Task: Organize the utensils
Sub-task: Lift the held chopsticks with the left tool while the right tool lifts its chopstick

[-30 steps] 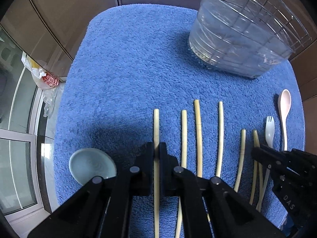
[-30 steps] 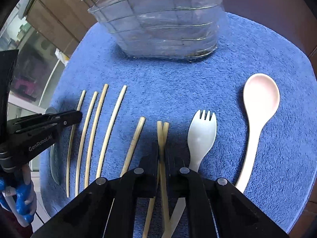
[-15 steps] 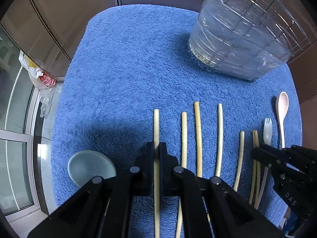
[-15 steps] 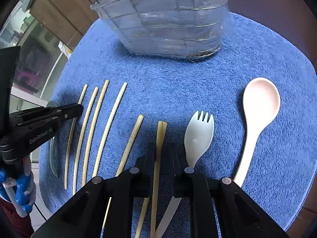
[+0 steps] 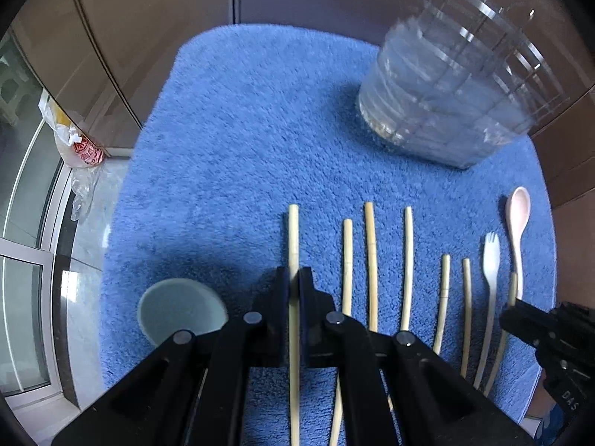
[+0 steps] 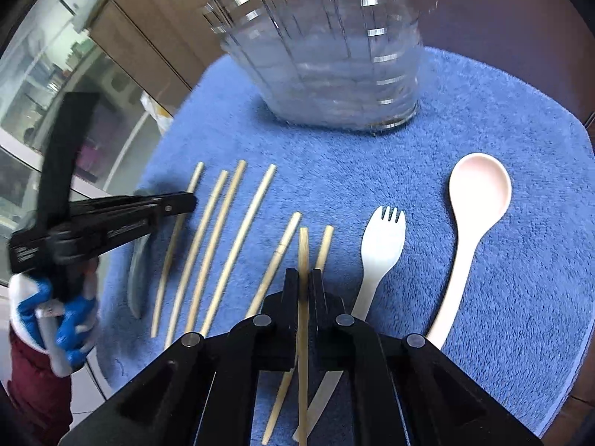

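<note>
Left wrist view: blue mat (image 5: 260, 130) lies bare between clear basket (image 5: 446, 111) and seven chopsticks (image 5: 372, 260), one fork (image 5: 490, 260), one spoon (image 5: 517, 215), one bowl (image 5: 178, 308). Left gripper (image 5: 293, 278) fingers pinch the leftmost chopstick (image 5: 293, 238); right gripper (image 6: 305, 282) fingers clamp another chopstick (image 6: 303, 249) beside the fork.

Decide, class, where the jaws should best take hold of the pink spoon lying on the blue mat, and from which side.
Grip the pink spoon on its narrow handle, probably near mid-length, coming straight down with the jaws across it. It lies flat on the blue mat, bowl toward the clear basket; the bowl is too wide, and bare mat flanks the handle.
</note>
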A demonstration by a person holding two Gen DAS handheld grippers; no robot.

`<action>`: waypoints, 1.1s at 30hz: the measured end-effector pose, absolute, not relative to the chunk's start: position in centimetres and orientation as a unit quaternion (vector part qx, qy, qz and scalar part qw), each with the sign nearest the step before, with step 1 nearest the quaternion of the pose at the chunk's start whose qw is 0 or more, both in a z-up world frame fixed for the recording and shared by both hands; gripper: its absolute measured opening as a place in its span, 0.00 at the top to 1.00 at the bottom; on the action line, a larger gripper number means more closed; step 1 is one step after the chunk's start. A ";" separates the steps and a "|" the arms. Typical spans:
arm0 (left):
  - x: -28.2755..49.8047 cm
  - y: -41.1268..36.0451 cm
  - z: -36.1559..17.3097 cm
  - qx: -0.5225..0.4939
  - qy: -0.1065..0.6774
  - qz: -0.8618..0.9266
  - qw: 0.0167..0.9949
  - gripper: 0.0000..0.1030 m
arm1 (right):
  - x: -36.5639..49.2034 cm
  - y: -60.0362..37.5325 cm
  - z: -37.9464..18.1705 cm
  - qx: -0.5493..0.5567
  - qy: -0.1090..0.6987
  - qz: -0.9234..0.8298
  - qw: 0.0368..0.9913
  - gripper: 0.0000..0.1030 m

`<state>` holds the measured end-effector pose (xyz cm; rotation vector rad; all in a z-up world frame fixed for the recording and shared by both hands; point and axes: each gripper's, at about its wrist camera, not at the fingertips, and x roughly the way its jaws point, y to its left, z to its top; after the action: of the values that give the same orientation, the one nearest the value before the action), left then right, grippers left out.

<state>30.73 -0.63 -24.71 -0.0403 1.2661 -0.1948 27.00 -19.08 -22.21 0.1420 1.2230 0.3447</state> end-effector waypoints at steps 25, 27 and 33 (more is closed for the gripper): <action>34.2 -2.0 -1.7 -0.207 0.151 -0.114 0.960 0.96 | 31.1 -23.2 -1.5 0.081 0.097 0.112 0.986 0.95; 36.1 -3.2 -2.7 -0.205 0.150 -0.098 0.962 0.96 | 32.8 -23.4 -2.6 0.071 0.088 0.085 0.990 0.95; 37.9 -5.6 -6.8 -0.174 0.120 -0.050 0.976 0.95 | 35.3 -23.7 -6.8 0.064 0.087 0.066 0.992 0.95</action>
<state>37.93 -5.62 -6.75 -0.3506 0.2421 -0.1006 35.27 -23.72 -6.77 0.1293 0.1754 0.1315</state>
